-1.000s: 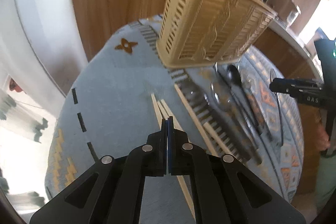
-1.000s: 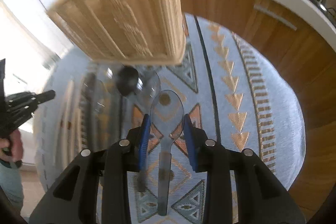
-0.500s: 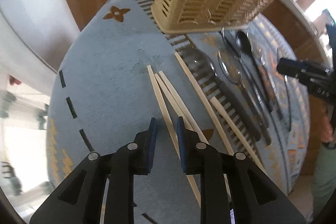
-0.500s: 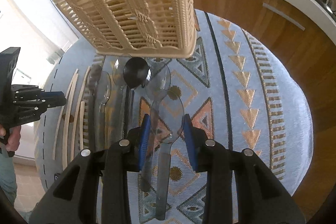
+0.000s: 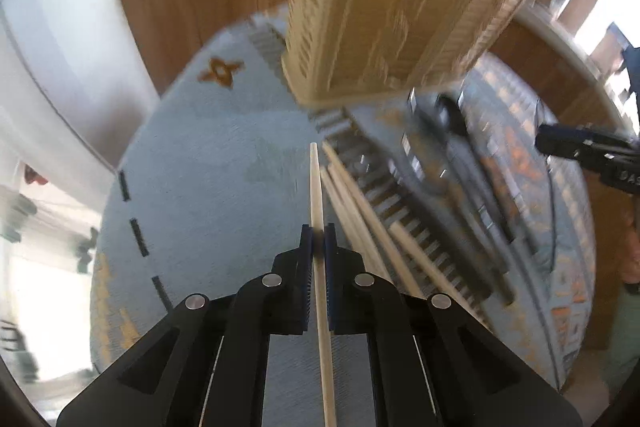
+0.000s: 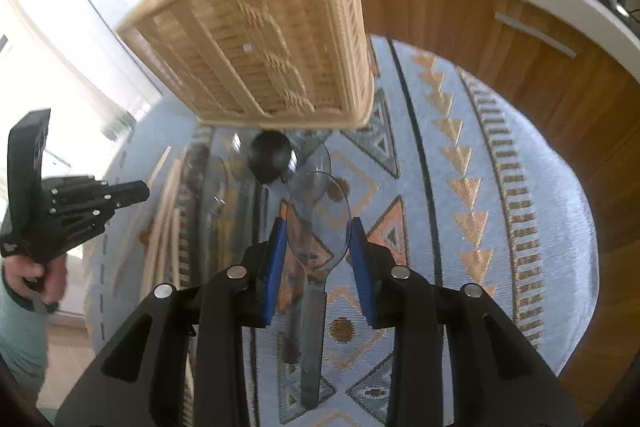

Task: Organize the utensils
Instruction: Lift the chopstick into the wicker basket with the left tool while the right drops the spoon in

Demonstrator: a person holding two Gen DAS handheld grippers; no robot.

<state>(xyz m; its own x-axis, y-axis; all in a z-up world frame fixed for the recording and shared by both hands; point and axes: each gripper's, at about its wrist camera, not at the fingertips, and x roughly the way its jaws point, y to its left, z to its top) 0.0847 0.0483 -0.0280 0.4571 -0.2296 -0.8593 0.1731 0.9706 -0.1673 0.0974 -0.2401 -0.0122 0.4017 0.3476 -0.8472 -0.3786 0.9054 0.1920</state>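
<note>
My left gripper [image 5: 317, 235] is shut on a wooden chopstick [image 5: 317, 187] that points forward toward the tan wicker basket [image 5: 392, 15]. Several more chopsticks [image 5: 360, 211] lie just right of it on the blue patterned cloth. My right gripper [image 6: 318, 227] is shut on a clear plastic spoon [image 6: 319, 215], bowl forward, held above the cloth in front of the basket [image 6: 264, 43]. A black spoon [image 6: 269, 157] and other clear utensils [image 6: 216, 183] lie below the basket. The left gripper also shows in the right wrist view [image 6: 132, 193].
The round table's blue patterned cloth [image 6: 500, 187] spreads right of the basket. Wooden cabinets [image 6: 500, 39] and a white countertop stand behind. More dark and clear utensils [image 5: 452, 163] lie in a row between the chopsticks and the right gripper [image 5: 588, 151].
My left gripper, open around a chopstick half a second ago, has closed on it and lifted it. The right gripper still holds the clear spoon, shifted slightly.
</note>
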